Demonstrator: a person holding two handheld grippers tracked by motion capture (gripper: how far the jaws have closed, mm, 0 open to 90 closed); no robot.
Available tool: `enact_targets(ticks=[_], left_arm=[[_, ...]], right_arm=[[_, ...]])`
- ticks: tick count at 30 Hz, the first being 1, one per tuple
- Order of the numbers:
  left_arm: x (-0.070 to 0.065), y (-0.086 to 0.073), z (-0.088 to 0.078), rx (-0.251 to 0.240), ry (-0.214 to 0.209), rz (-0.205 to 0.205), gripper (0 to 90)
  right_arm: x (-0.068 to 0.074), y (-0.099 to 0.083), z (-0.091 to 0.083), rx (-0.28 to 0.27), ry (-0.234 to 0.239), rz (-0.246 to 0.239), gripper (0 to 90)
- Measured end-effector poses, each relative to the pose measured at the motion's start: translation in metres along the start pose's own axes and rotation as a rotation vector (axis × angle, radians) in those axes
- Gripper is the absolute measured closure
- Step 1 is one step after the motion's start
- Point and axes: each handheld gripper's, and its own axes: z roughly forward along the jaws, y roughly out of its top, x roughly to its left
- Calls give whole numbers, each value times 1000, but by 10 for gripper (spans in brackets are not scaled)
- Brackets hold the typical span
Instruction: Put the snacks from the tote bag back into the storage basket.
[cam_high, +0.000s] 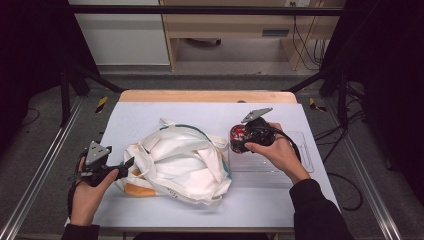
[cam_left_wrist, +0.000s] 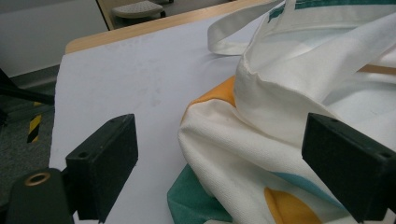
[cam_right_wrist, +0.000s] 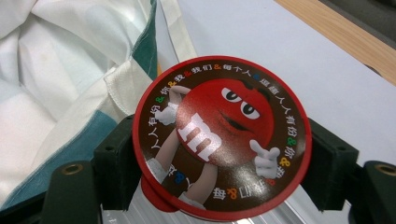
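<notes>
I am holding a round red candy tub (cam_right_wrist: 219, 137) in my right hand-held gripper (cam_high: 246, 136). The two black jaws are pressing on its sides, so it is not slipping. Its lid has a red candy man with a white letter on him. I cannot see inside the tub, so I cannot tell if it is full.

I am holding the tub just beside the white cloth bag (cam_high: 175, 162), at the bag's right edge and a little above the table (cam_high: 150, 112). I think I am holding it there because it is going into the bag or has just come out. I cannot tell which.

A clear plastic tray (cam_high: 295, 162) is lying on the table to the right of the bag, under my right hand (cam_high: 277, 152). The part of it I can see is looking bare.

The bag is lying crumpled in the middle of the table. It has teal and orange patches, and its straps are flopping over the top. I cannot see what is in it, because the cloth is folded over its mouth.

My left hand-held gripper (cam_left_wrist: 219, 163) is at the left edge of the bag. Its jaws are spread wide, one on each side of a fold of cloth, gripping nothing. I think it is waiting there to pinch the cloth and hold the bag in place.
</notes>
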Motion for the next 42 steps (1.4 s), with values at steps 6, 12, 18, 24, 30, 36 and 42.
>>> enact_targets(ticks=[6,12,18,24,30,36,42], left_arm=[[-1,0,-1,-2,6,-18,103],[-1,-1,1,1,-2,-11,103],[0,-1,0,-1,2,-8,103],[1,0,-2,-6,5,-16,103],[1,0,-1,-5,3,-16,103],[0,-1,-1,-4,4,-22,103],[-1,0,-1,-3,6,-26,103]], right_arm=[[0,0,5,11,2,-5,259],[-2,-1,11,29,4,-2,259],[-3,-2,16,45,2,-2,259],[-3,-3,19,69,1,-1,259],[-4,-5,24,86,6,1,259],[-4,-7,27,99,9,2,258],[-5,-9,29,113,16,4,258]])
